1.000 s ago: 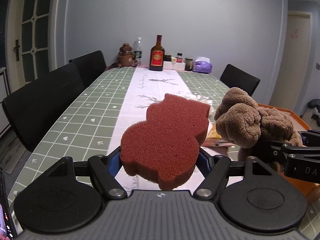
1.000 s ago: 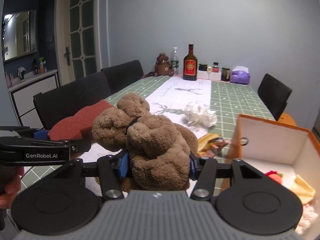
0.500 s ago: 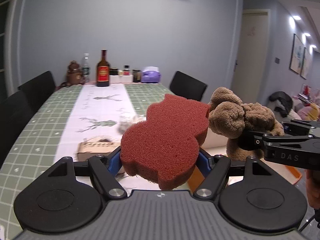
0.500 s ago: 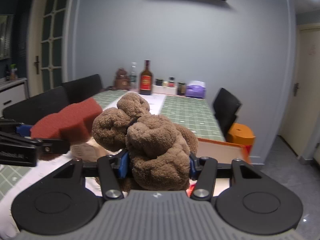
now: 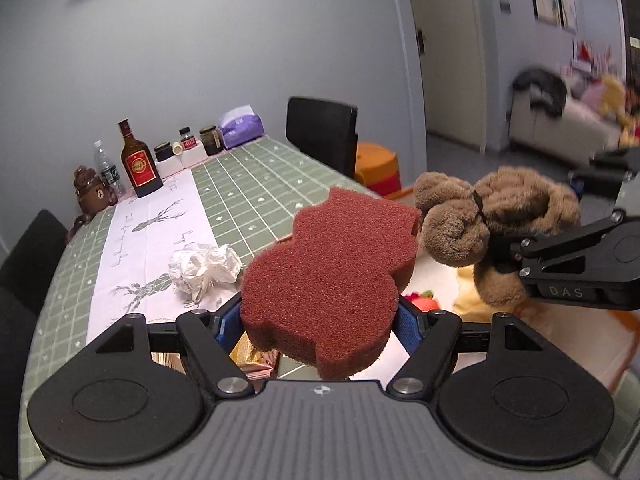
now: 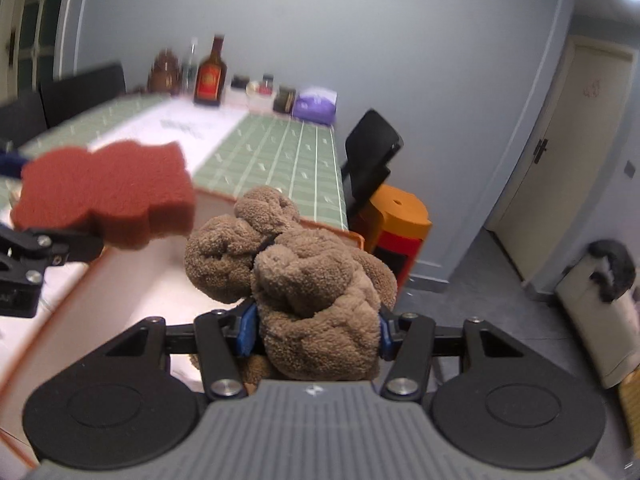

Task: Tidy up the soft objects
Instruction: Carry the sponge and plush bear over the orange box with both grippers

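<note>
1. Two grippers up in the air, both loaded, side by side over the orange-rimmed open box (image 6: 280,210) w/ white inside.
2. Left gripper (image 5: 320,320) — jaws clamped on the dark red, bear-shaped foam sponge (image 5: 332,276), held flat.
3. Right gripper (image 6: 314,330) — jaws clamped on the brown plush terry toy (image 6: 308,292); toy sits just beside the sponge, to its right.
4. Green checked table (image 5: 248,184) w/ white runner behind: crumpled white paper wad (image 5: 204,268), amber liquor bottle (image 5: 138,166) at far end.
</note>
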